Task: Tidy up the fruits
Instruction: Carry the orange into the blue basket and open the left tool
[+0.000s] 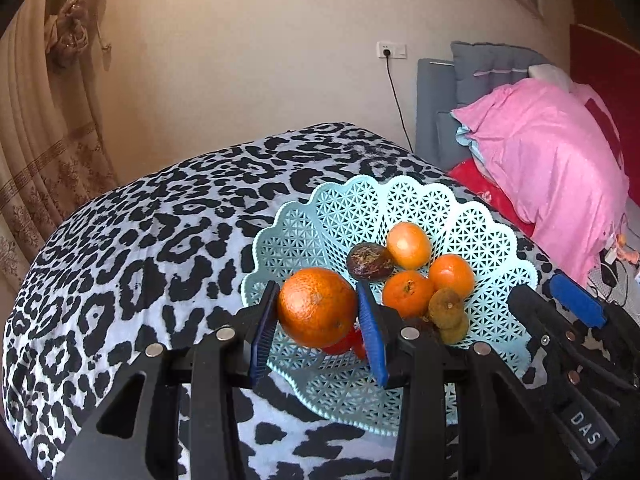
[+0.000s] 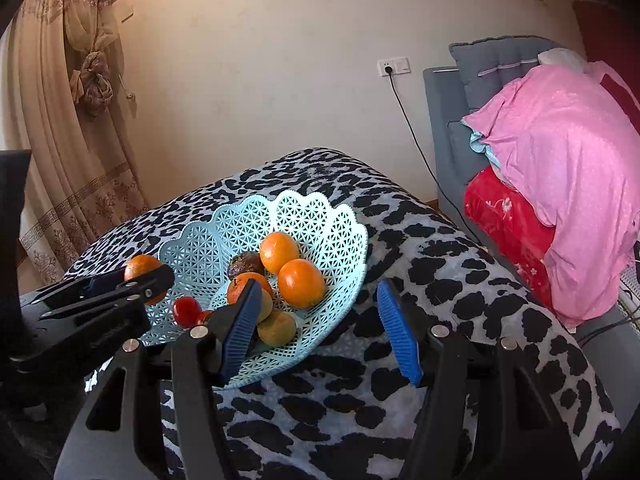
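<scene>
My left gripper (image 1: 317, 296) is shut on a large orange (image 1: 316, 306), held just above the near left rim of a light blue lattice basket (image 1: 360, 204). In the basket lie a pale orange (image 1: 408, 245), a dark wrinkled fruit (image 1: 370, 261), two tangerines (image 1: 407, 293), brownish-green fruits (image 1: 447, 307) and small red fruits (image 1: 344, 344). My right gripper (image 2: 319, 284) is open and grips nothing. Its left finger hangs over the basket (image 2: 320, 208) and its right finger is outside the rim. In the right wrist view the left gripper (image 2: 148, 276) comes in from the left with the orange (image 2: 140, 266).
The basket rests on a leopard-print cloth (image 1: 140, 240) that falls away at its left and far edges. To the right are a pink quilt (image 2: 568, 168), a red pillow (image 2: 508, 220) and a grey headboard (image 2: 444, 120). A black cable (image 2: 416, 136) hangs from a wall socket. Curtains (image 2: 60, 140) hang at the left.
</scene>
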Available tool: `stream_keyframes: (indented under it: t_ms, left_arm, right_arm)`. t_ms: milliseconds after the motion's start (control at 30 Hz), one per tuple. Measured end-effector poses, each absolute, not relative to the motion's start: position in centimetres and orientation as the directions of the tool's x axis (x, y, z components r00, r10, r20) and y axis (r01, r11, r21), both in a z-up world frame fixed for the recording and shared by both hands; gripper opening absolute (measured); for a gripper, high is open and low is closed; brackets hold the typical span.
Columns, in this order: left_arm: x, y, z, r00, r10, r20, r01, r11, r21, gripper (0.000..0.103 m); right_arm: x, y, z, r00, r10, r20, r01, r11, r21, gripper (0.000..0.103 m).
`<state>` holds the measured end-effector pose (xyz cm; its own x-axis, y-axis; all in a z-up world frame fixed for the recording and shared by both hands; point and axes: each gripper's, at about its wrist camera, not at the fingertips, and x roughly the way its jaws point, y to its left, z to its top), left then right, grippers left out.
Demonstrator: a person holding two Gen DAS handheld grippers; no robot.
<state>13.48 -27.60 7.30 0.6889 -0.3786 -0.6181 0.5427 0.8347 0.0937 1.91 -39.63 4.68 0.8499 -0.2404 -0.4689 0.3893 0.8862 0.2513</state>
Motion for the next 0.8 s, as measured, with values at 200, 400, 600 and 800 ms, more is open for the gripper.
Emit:
stream_keyframes:
  t_ms: [200, 400, 600, 800]
  left_arm:
    - [14.14, -27.92, 6.50, 0.677, -0.378, -0.632, 0.551, 0.829, 0.094, 0.040]
    - [14.47, -27.94, 6.25, 0.672, -0.383, -0.634, 0.553, 0.829, 0.086, 0.040]
    - [14.41, -27.97, 6.29, 0.675, -0.388, -0.628, 0.555, 0.827, 0.085, 0.040]
    - [14.29, -27.83, 6.37, 0.676, -0.392, -0.624, 0.554, 0.829, 0.080, 0.041]
  right_arm:
    - [1.91, -39.62, 4.68, 0.850, -0.242, -0.469, 0.390, 0.886, 0.251, 0.062]
    - [1.92, -39.61, 4.66, 0.850, -0.241, -0.469, 0.390, 0.886, 0.251, 0.062]
    - [1.92, -39.58, 4.67, 0.850, -0.242, -0.468, 0.390, 0.886, 0.250, 0.062]
    - [1.92, -39.57, 4.67, 0.850, -0.242, -0.468, 0.391, 0.886, 0.251, 0.062]
